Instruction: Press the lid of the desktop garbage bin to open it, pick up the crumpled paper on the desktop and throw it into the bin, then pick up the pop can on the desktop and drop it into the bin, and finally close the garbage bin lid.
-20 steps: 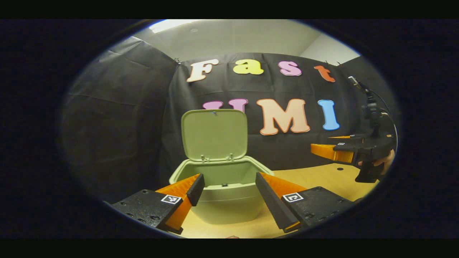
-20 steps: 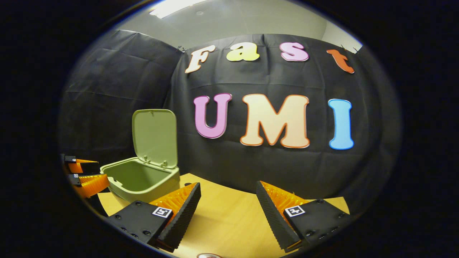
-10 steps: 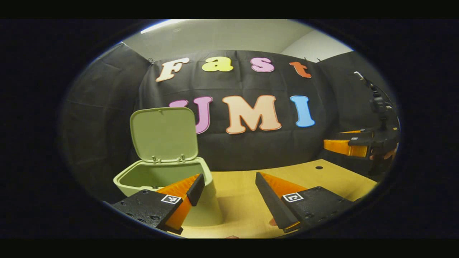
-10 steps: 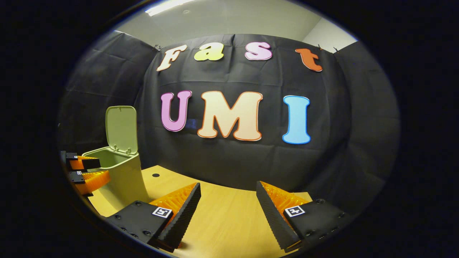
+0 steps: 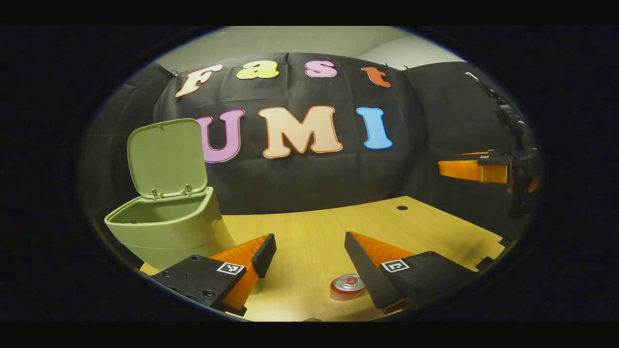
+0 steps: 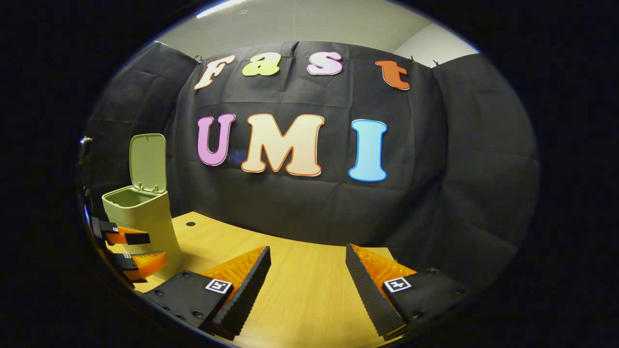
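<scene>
Bin (image 5: 164, 227) stands at left on the table (image 5: 309, 227), lid (image 5: 167, 157) up and open. Left gripper (image 5: 309, 256) hangs above the table with its jaws wide and nothing between them. Can (image 5: 347, 286) stands upright just beside its right finger (top end showing). Judged light, thin-walled, slick and easily dented: take it across the round side wall, mid-height, with a modest squeeze. Right gripper (image 6: 308, 275) is wide too, holding nothing.

No text can be read; small square coded markers (image 5: 230, 268) sit on the gripper bodies, low in frame.
</scene>
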The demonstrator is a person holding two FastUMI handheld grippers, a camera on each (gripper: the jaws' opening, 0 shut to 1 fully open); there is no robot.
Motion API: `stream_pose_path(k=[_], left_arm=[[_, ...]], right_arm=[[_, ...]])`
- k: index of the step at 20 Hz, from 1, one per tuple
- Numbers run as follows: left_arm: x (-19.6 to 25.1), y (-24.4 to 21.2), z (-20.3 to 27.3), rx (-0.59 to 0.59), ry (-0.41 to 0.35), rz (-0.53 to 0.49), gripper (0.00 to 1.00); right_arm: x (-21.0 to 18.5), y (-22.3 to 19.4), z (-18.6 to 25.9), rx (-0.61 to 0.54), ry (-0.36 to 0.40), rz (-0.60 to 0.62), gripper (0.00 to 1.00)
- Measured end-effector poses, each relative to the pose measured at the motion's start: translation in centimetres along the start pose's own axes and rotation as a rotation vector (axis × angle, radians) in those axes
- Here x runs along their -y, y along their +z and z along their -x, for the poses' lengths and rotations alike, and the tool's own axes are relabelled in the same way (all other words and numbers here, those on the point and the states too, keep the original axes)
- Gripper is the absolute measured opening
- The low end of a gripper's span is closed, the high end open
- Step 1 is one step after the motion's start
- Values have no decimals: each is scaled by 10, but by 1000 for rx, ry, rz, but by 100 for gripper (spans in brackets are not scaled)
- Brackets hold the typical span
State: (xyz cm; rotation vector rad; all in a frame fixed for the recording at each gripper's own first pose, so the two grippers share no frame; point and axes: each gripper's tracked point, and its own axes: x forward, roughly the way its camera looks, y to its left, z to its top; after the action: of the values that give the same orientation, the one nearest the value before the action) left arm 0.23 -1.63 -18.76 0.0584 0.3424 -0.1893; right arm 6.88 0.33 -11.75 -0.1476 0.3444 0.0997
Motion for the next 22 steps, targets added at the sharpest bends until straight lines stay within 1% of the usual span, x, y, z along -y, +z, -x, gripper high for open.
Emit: stream_pose_path(k=[1,3,8,12,13,14,15,20,21,22], left_arm=[[5,-7,-3,-12,-6,-2,88],[16,-30,-8,-59,-21,-3,87],[38,-82,-15,-173,-59,19,88],[47,-117,-18,-249,-66,36,88],[50,-123,-20,-264,-67,42,88],[51,-127,-22,-273,-67,42,88],[53,-132,-24,-283,-67,40,88],[60,-160,-27,-364,-74,40,88],[61,-166,-26,-380,-80,49,87],[61,-164,-26,-371,-87,56,82]], right_arm=[[5,-3,4,-4,-10,-3,98],[15,-12,10,-15,-30,-7,98],[39,-50,28,-97,-73,-3,98],[58,-74,46,-148,-108,-1,98],[59,-78,50,-158,-114,-7,98],[62,-82,54,-166,-120,-12,100],[64,-86,57,-171,-127,-13,98],[69,-96,68,-192,-140,5,98],[68,-96,68,-194,-140,4,98],[67,-96,68,-194,-137,3,98]])
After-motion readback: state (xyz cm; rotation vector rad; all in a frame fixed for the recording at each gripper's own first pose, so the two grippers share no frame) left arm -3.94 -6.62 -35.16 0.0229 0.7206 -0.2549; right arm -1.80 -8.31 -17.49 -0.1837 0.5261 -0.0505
